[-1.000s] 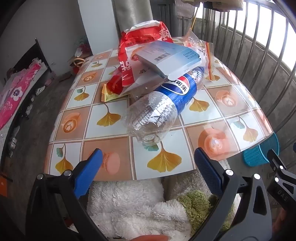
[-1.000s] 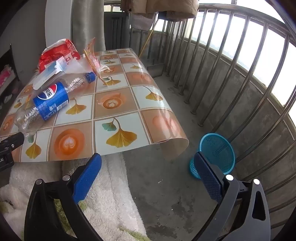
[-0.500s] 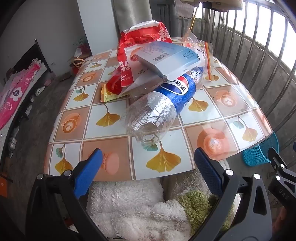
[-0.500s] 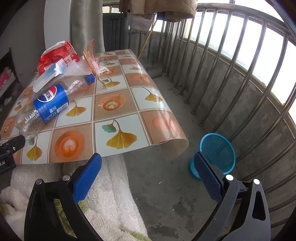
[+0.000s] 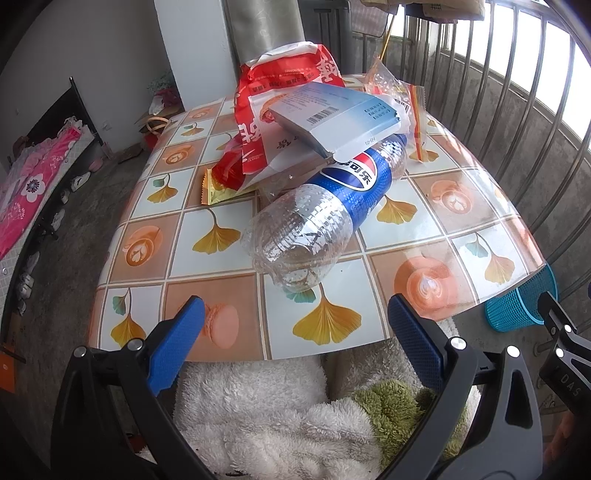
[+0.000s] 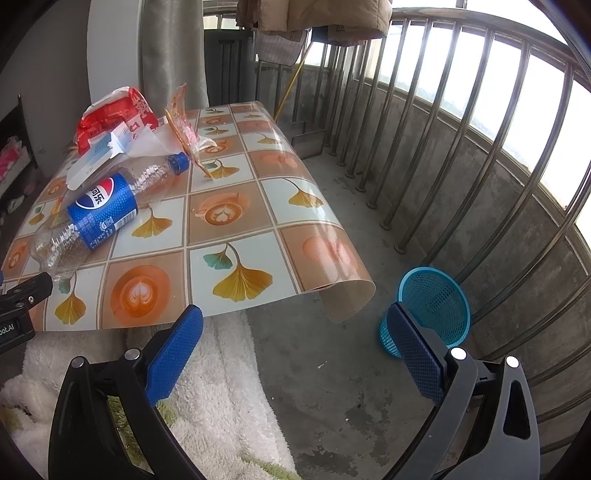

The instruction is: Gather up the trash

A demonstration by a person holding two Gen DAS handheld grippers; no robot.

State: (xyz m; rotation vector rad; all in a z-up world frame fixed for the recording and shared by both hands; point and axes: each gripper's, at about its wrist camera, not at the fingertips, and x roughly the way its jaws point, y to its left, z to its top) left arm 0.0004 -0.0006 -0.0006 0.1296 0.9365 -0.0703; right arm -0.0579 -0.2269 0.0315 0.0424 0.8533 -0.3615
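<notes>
Grippers [image 5: 295,328] [image 6: 295,332] hover level, jaws spread, empty.

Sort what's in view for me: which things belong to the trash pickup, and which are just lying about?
Job:
plastic bottle
flat carton
red bag
clear wrapper
yellow sachet
blue basket

Lying about:
fluffy blanket
hanging clothes
pink bedding

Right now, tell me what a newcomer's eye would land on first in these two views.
First the empty Pepsi bottle, lying on its side on the ginkgo-patterned tablecloth, its cap end tucked under a heap of trash: a white and blue carton resting on a red and white plastic bag. Next, the blue mesh wastebasket on the concrete floor by the railing. Both the left gripper and right gripper are open and empty.
</notes>
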